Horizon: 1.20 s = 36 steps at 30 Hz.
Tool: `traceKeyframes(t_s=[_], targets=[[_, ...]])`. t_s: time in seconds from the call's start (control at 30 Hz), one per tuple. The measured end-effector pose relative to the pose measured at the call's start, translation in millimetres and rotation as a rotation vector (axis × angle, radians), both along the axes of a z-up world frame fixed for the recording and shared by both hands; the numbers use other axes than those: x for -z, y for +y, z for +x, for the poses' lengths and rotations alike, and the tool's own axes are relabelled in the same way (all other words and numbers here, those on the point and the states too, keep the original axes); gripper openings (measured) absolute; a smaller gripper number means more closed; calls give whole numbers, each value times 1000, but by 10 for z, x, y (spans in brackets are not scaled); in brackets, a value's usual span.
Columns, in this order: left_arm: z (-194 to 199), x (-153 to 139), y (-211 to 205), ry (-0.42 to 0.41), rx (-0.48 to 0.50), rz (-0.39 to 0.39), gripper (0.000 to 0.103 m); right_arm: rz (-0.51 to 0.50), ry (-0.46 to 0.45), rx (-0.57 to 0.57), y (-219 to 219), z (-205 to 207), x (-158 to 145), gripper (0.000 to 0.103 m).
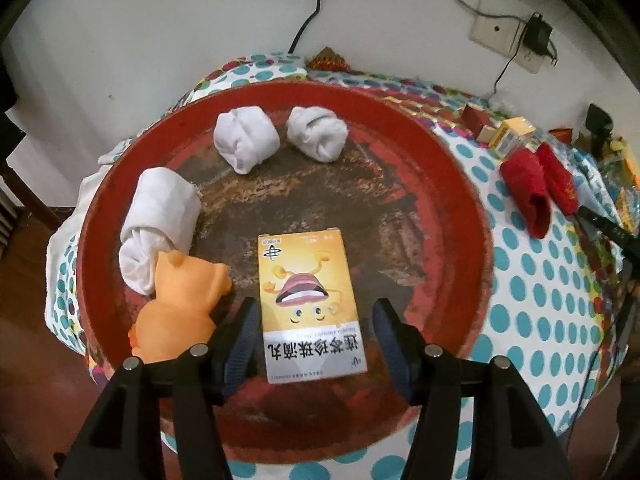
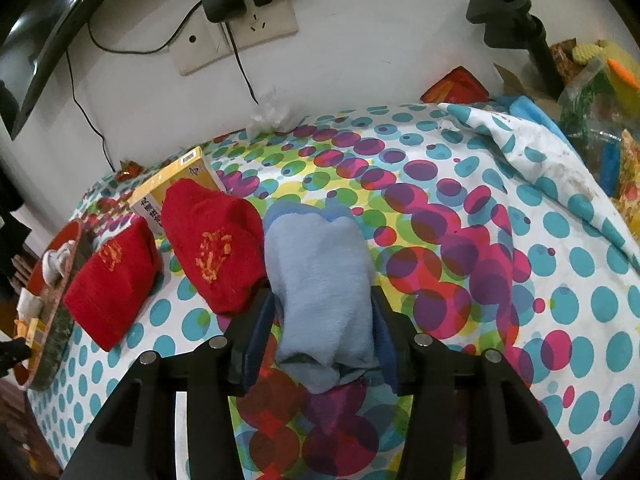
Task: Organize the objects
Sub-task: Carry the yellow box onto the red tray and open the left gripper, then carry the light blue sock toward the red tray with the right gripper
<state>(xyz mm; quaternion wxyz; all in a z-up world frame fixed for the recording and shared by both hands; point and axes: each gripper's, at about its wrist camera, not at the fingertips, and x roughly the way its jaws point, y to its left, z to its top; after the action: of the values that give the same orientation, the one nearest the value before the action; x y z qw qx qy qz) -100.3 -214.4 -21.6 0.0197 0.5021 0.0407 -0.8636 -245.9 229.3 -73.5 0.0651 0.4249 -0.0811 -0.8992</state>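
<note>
In the left wrist view a yellow medicine box [image 1: 308, 300] lies flat in the round red tray [image 1: 460, 184]. My left gripper [image 1: 316, 308] is open astride the box's near half, with a clear gap at the right finger. An orange toy pig [image 1: 180, 308] stands just left of it, and three white sock rolls [image 1: 244, 140] lie farther back. In the right wrist view my right gripper [image 2: 323, 296] is shut on a light blue sock roll [image 2: 320, 272] that rests on the dotted tablecloth [image 2: 520, 280], both pads touching its sides.
Two red sock rolls [image 2: 216, 248] lie left of the blue one, with a second yellow box [image 2: 176, 180] behind them. The tray's rim [image 2: 44, 256] shows at the far left. A black stand [image 2: 532, 36] and bags of clutter sit at the back right. A wall socket [image 2: 256, 24] is behind.
</note>
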Motion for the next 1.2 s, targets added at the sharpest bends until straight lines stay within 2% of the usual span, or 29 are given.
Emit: traceKeyframes(t_s=[0.13, 0.27, 0.37, 0.67, 0.77, 0.83, 0.97, 1.07, 1.2], targets=[[136, -78, 36, 53, -22, 0, 60, 54, -3, 4, -64, 2, -9, 44], [328, -142, 73, 97, -40, -23, 60, 55, -2, 28, -36, 12, -18, 34], [452, -163, 75, 120, -71, -37, 60, 55, -2, 37, -23, 15, -22, 32], [699, -165, -123, 135, -161, -107, 60, 169, 28, 56, -150, 50, -75, 27], [735, -116, -173, 118, -165, -57, 60, 203, 67, 91, -151, 108, -134, 26], [749, -77, -183, 112, -176, -54, 60, 205, 75, 107, -133, 124, -151, 26], [761, -95, -108, 114, -145, -97, 60, 224, 82, 119, -128, 141, -208, 26], [792, -183, -99, 146, -135, -66, 60, 200, 101, 115, -176, 171, -357, 26], [791, -206, -77, 148, -134, -92, 60, 159, 125, 64, -400, 217, -578, 26]])
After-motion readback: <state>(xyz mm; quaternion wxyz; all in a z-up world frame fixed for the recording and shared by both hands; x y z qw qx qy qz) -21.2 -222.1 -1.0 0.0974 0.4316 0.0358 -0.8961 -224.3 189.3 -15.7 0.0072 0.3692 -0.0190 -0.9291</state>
